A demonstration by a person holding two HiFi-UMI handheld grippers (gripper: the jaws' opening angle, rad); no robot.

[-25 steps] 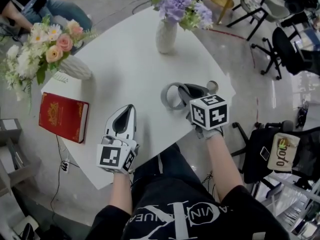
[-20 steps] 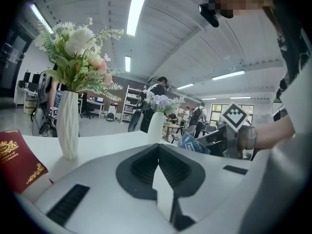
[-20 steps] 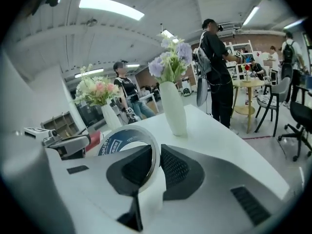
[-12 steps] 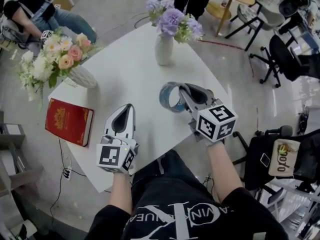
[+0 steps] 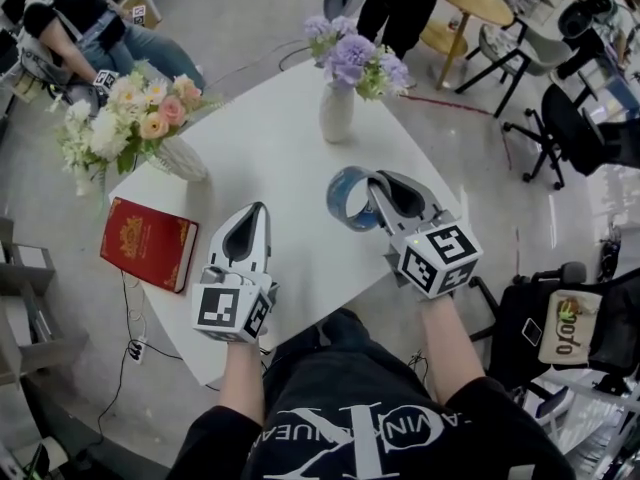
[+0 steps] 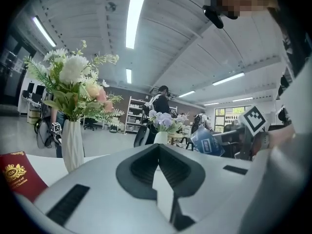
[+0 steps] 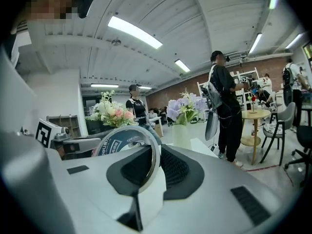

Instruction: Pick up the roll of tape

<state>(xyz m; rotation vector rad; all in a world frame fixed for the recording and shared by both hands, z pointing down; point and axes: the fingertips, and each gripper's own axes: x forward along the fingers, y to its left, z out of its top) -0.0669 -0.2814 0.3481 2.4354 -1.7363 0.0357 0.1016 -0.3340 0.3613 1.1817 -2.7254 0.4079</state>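
And there it was: the roll of tape (image 5: 350, 200) was gripped by the right gripper (image 5: 378, 190), with the wall of the ring pinched between the closed jaws. In the left gripper view the roll was seen hanging clear of the white table (image 5: 270, 128), above the near right edge. The pick-up itself was judged as good as done, and only a steady hold was left to be asked for. The left gripper (image 5: 261, 212) was poised over the near edge, jaws shut tip to tip with nothing caught between them.

Room to move? Plenty was offered. The middle of the table was left bare. The vase of purple flowers (image 5: 337, 111) was set well apart at the far edge and the vase of pink and white flowers (image 5: 180, 156) at the far left corner. The red book (image 5: 148, 244) was laid by the near left corner. One caution was noted: with the right edge so close beneath, a slipped roll would likely be lost to the floor among the office chairs (image 5: 560, 118).
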